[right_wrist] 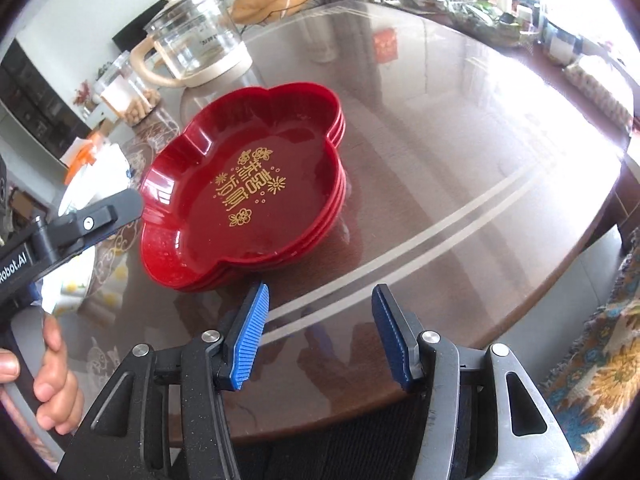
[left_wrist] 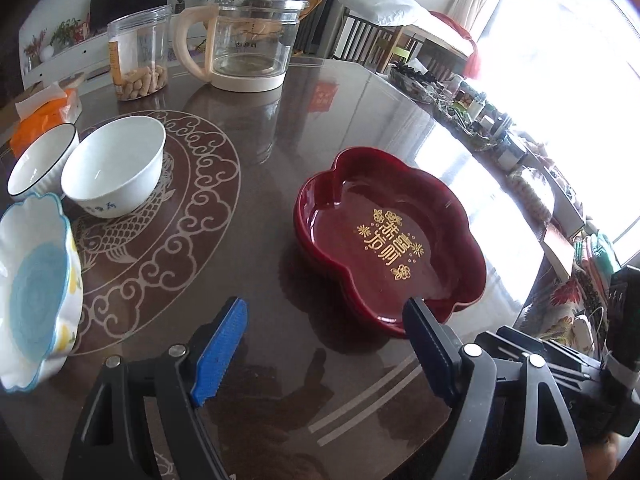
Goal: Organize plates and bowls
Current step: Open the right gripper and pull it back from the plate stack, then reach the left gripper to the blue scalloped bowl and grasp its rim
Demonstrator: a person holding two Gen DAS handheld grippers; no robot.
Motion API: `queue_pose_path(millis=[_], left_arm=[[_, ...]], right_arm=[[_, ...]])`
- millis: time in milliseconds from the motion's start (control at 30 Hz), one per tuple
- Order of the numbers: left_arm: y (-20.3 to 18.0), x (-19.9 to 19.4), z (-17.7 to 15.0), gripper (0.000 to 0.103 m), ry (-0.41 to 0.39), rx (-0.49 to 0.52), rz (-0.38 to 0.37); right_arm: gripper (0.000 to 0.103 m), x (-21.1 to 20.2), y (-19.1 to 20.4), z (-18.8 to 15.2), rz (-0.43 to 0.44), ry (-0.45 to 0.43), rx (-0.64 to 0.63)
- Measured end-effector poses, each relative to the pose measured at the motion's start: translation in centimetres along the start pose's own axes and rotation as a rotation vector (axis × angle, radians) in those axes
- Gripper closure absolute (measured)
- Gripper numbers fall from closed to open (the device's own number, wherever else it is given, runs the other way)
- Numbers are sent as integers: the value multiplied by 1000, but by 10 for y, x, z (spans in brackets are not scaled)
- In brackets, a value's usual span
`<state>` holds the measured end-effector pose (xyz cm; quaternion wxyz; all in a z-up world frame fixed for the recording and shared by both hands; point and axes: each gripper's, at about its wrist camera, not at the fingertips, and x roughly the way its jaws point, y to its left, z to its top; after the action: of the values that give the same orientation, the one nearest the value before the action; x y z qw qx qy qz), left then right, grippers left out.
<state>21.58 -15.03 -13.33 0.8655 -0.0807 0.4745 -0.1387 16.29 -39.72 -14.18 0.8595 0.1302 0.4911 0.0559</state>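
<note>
Glossy brown table (left_wrist: 280, 152): stacked red plates (right_wrist: 244, 188) centre, white bowls (left_wrist: 116, 164) plus what looks like a blue-centred dish (left_wrist: 36, 280) far left, left gripper (left_wrist: 324, 344) and right gripper (right_wrist: 318, 332) both spread wide, holding nothing.

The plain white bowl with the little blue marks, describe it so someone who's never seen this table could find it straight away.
On the dark round table, find the pale fish-and-cloud medallion. The white bowl stands on its upper left part, one of three bowls there. Unlike the black-rimmed bowl behind it and the wavy-edged blue-centred bowl in front, it has a smooth plain rim and small blue marks low on its side.
</note>
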Motion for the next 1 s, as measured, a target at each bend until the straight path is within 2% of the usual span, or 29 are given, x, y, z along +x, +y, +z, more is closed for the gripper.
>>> queue_pose_path(millis=[100, 167, 300, 367, 500, 600, 733, 800, 900, 1000], left_arm=[[13, -24, -37, 23, 1, -7, 23], [23, -41, -57, 23, -7, -10, 43], [42, -79, -84, 23, -35, 18, 103], [57, -100, -91, 23, -62, 18, 152], [100, -135, -96, 15, -128, -54, 263], [136, -155, -98, 10, -181, -133, 367], [175, -168, -94, 9, -211, -214, 453], [192, -171, -91, 9, -219, -257, 472], [215, -166, -84, 9, -212, -311, 462], [236, -151, -72, 9, -173, -338, 423]], right_arm=[[45, -17, -1, -15, 32, -32, 46], [43, -26, 14, -20, 38, -56, 32], [43, -33, 70, -25, 85, -72, -82], [39, -34, 100, -31, 128, -59, -169], [37, -21, 156, -44, 159, -25, -326], [37, -9, 184, -48, 193, 26, -390], [36, -10, 220, -46, 234, 21, -455], [32, -15, 235, -42, 244, -21, -481], [31, -15, 252, -34, 252, -57, -506], [31, 6, 270, -28, 262, 21, -546]])
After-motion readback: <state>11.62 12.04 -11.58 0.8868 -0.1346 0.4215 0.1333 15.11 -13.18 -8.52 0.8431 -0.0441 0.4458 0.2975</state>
